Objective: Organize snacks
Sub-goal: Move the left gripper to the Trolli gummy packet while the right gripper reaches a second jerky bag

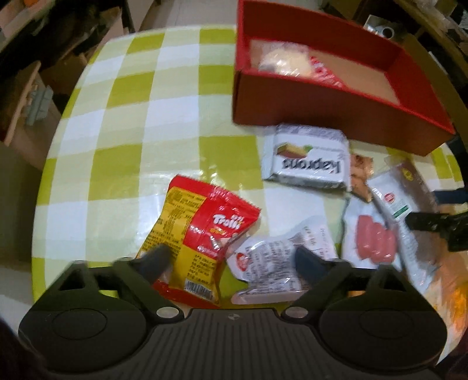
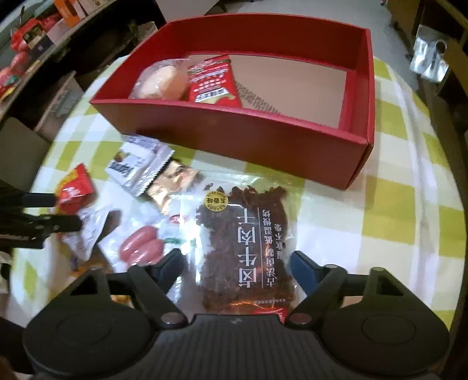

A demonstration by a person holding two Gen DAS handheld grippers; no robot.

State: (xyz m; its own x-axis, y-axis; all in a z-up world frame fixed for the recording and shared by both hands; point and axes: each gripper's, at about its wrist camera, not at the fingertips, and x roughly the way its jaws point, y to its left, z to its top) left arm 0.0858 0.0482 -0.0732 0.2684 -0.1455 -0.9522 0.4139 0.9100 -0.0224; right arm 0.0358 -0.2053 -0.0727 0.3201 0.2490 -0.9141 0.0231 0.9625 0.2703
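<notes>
The left tool point(image 1: 229, 258) is pointed steeply down with its jaws apart; a red-and-yellow Trolli bag point(image 1: 201, 233) and a crinkled white packet point(image 1: 275, 263) lie between and under its fingers, and no grip can be made out. The right tool point(image 2: 237, 264) is likewise held with jaws apart, straddling a clear jerky pack point(image 2: 245, 242) of dark, rough-textured meat with a round yellow sticker; whether the pads press on it cannot be told.

Just left of the jerky pack a white sausage pack point(image 2: 140, 245) showing pink sausages is seen, and beyond it a flat silver-white wafer pack point(image 1: 307, 159) with a serrated edge, partly lying over a brown wrapper point(image 2: 172, 178).

All of these are spread on a round table point(image 1: 131, 122) covered by a glossy cloth checked in lime green and white. At its far side a rectangular red cardboard box point(image 2: 248, 131) with a tan floor is set, open-topped; a pale round bun in clear film point(image 2: 161, 79) and a red sachet point(image 2: 213, 81) are lying at its left end, the rest of the floor bare.

Around the table a dim room is seen, with wooden shelving point(image 2: 38, 26) carrying red and orange packages at the left.
</notes>
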